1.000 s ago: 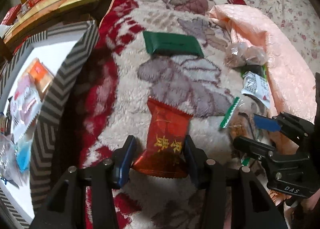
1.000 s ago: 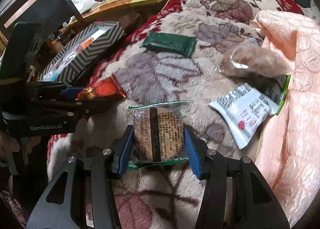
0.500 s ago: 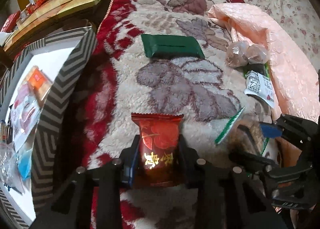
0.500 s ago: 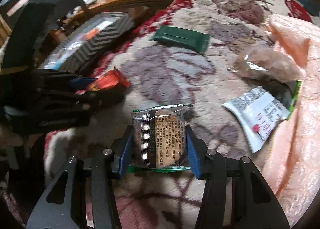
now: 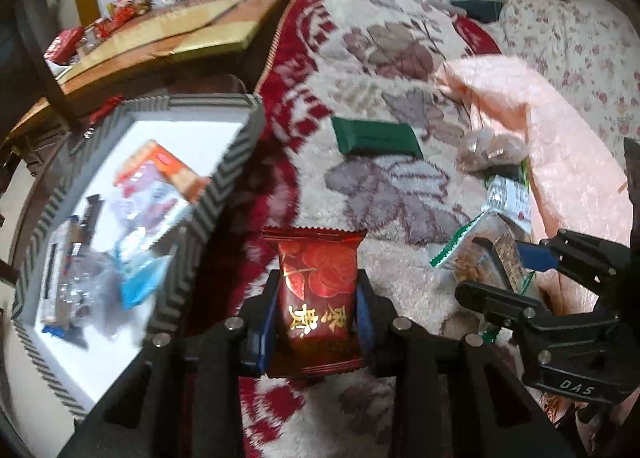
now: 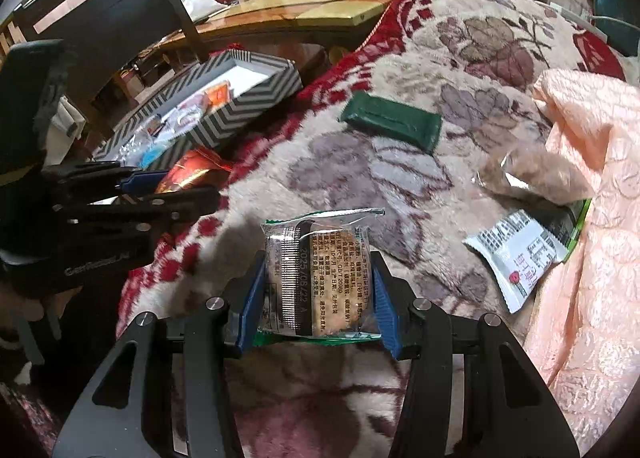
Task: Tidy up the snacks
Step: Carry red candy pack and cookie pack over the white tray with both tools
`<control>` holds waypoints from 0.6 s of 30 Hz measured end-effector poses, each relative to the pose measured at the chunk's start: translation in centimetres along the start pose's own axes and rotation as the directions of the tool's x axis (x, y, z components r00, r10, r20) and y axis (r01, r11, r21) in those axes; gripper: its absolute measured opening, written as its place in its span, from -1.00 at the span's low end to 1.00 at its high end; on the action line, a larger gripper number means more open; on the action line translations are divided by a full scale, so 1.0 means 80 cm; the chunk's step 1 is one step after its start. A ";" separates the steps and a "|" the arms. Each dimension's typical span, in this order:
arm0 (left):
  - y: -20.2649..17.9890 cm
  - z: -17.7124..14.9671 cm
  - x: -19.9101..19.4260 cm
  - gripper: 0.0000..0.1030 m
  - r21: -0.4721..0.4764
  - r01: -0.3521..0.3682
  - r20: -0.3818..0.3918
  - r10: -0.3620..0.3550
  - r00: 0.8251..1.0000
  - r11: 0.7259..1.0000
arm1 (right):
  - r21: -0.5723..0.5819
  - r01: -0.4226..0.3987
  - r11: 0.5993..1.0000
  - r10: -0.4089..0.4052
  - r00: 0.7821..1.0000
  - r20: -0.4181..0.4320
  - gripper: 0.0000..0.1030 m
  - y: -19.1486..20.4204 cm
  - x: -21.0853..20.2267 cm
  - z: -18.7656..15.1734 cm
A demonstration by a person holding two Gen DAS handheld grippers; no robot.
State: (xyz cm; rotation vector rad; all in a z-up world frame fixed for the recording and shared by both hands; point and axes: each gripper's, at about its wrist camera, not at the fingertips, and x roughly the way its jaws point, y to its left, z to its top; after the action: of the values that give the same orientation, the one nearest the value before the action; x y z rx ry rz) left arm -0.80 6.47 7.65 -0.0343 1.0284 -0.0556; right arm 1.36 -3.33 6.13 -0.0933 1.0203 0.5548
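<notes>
**A:** Status, left to right?

**B:** To the left of my left claw point(image 5: 316, 316) sits the chevron box point(image 5: 224, 178), open, with several wrapped snacks already inside. The left claw itself is clamped narrow on the red packet point(image 5: 318, 298), pads on its two long sides, lower half of the pack. The packet is off the blanket point(image 5: 380, 70), top seal sticking out ahead of the fingertips.

**A:** How does it handle?

**B:** My read: light, glossy foil, slick. Soft pillow pack, so it gives under the pads. A side grip across the body looks fine; the crimped ends would be floppy.

**A:** Right side?

**B:** My right claw point(image 6: 318, 298) is about half open and closed on the clear biscuit pack point(image 6: 320, 278), again pads on both side edges. It's lifted clear of the blanket. Probably light too, but the biscuit inside is brittle, so I wouldn't squeeze harder. The film is slippery, and the green end seal under it is loose.

**A:** What's left out there?

**B:** Ahead of the right claw: green bar point(image 6: 392, 124), flat, looks stiff, best taken across the short width. Further right, a clear bag of brown pieces point(image 6: 532, 174), lumpy and soft, then the white-and-green packet point(image 6: 520, 254) just beside it, flat against the pink cloth point(image 6: 592, 162).

**A:** Drop target?

**B:** The box, well off to the left of both claws.
</notes>
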 end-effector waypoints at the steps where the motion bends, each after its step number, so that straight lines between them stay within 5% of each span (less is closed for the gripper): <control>1: 0.002 0.000 -0.004 -0.30 -0.004 -0.007 0.008 0.007 1.000 1.000 | 0.003 0.003 1.000 -0.003 1.000 0.007 -0.07 0.003 -0.002 0.002; 18: 0.044 -0.007 -0.033 -0.30 -0.081 -0.056 0.067 0.062 0.996 0.995 | -0.006 -0.036 0.999 0.037 0.999 0.018 -0.07 0.045 -0.002 0.027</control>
State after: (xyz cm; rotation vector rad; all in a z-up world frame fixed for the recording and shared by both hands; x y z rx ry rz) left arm -2.56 10.17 9.40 -0.0775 0.9611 0.0400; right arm 1.22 0.37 8.06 -0.0748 1.0046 0.5909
